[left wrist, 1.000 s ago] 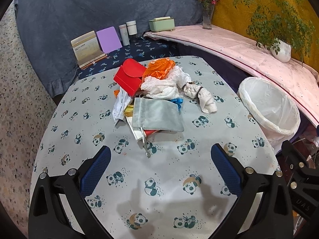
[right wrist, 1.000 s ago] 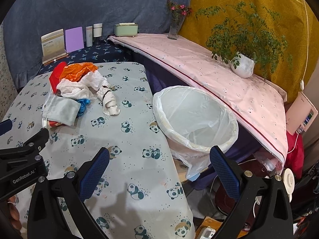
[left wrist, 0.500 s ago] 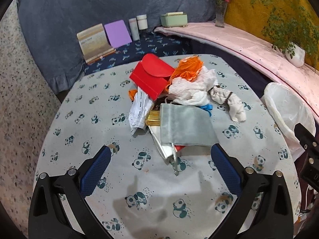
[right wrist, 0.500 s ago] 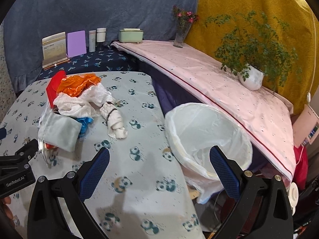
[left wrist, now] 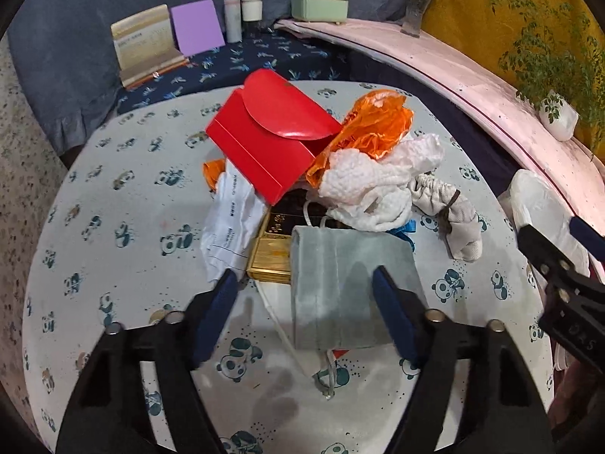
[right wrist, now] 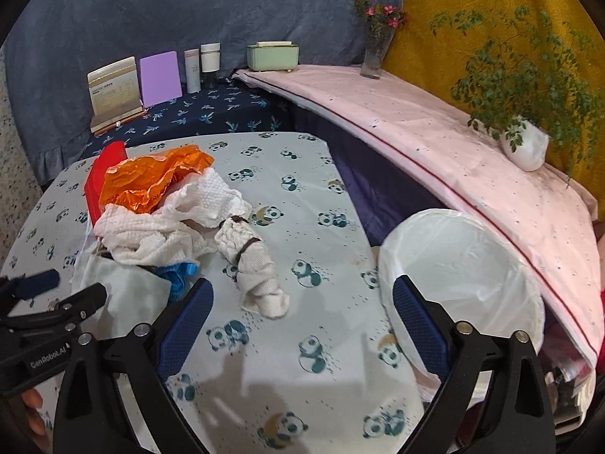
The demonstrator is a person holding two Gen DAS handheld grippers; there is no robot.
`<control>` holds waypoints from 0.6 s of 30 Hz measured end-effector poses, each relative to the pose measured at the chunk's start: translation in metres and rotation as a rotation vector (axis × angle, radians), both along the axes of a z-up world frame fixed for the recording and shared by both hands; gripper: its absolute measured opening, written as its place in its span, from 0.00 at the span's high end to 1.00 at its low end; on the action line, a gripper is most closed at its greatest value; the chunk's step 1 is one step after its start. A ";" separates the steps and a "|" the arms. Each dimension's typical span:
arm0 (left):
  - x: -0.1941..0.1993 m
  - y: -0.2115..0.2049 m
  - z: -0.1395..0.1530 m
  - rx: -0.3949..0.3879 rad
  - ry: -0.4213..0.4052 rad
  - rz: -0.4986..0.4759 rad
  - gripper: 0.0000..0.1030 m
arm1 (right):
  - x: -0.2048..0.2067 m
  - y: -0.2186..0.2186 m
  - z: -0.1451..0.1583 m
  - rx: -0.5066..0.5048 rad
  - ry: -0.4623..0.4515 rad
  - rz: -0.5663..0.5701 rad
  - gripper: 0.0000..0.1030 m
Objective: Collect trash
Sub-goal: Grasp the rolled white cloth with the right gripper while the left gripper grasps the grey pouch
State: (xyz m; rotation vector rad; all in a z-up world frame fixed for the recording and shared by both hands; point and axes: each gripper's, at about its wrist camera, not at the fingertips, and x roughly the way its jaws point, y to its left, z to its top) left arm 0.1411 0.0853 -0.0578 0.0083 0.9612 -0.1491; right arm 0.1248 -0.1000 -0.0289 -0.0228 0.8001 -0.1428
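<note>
A trash pile lies on the panda-print table [left wrist: 124, 204]: a red box [left wrist: 272, 140], orange wrapper [left wrist: 370, 125], white paper towel [left wrist: 378, 178], printed paper [left wrist: 230, 219], gold box [left wrist: 270, 257], grey pouch [left wrist: 340, 265] and a beige drawstring bag [right wrist: 253, 265]. My left gripper [left wrist: 302, 276] hovers over the grey pouch with its jaws closing; the pouch lies between them, and the pads are not pressing it. My right gripper [right wrist: 302, 283] is open and closing slightly above the table near the beige bag, holding nothing. A white-lined bin [right wrist: 465, 265] stands off the table's right edge.
A pink-covered ledge [right wrist: 435, 132] runs along the right with a potted plant [right wrist: 525, 143] and a flower vase [right wrist: 374, 56]. At the back stand a book stand [right wrist: 113, 90], a purple card [right wrist: 160, 75], two bottles [right wrist: 200, 64] and a green box [right wrist: 272, 56].
Both grippers have moved forward and down toward the pile, which now looks larger. The left jaws have narrowed around the grey pouch. The right jaws have narrowed a little.
</note>
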 end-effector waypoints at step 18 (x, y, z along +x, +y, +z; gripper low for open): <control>-0.008 0.004 0.010 -0.060 0.001 -0.055 0.95 | 0.056 0.020 -0.052 0.083 0.126 0.101 0.78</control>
